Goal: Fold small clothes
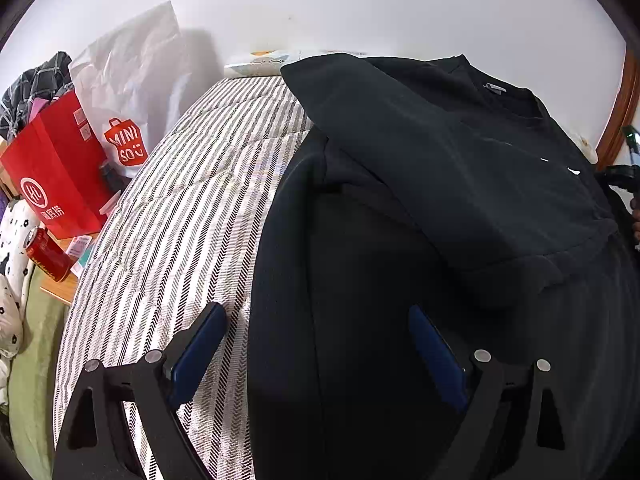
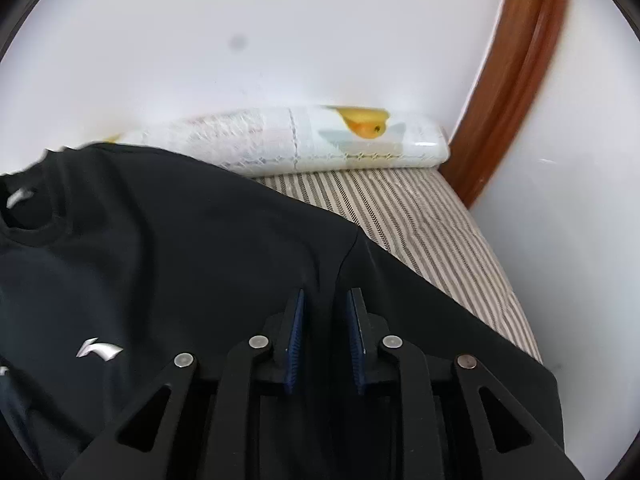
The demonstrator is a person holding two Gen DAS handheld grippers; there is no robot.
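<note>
A black sweatshirt (image 1: 440,200) is laid flat on the striped bed cover (image 1: 180,208), collar twd the far wall, w/ one sleeve (image 1: 420,160) folded diagonally across its chest. In the left wrist view the left gripper (image 1: 318,348) is held over the garment's near left edge, fingers (image 1: 204,344) spread wide: one blue pad is seen over the striped cover, the other over the black cloth, nothing pinched btwn them.

In the right wrist view the right gripper (image 2: 326,336) is set down at the shoulder seam on the sweatshirt's right side. Its fingers (image 2: 294,340) are drawn nearly together, a narrow gap left btwn the pads; black fabric is seen in that gap, but whether a fold is actually pinched can't be told. A silver logo (image 2: 99,349) is shown on the chest, left of the gripper.

A folded white pillow w/ a yellow duck print (image 2: 344,140) is placed at the head of the bed, vs. the wall, beside a brown wooden frame (image 2: 516,80). Left of the bed, a red paper bag (image 1: 60,168), a white shopping bag (image 1: 128,92) and a red can (image 1: 46,254) are seen.
</note>
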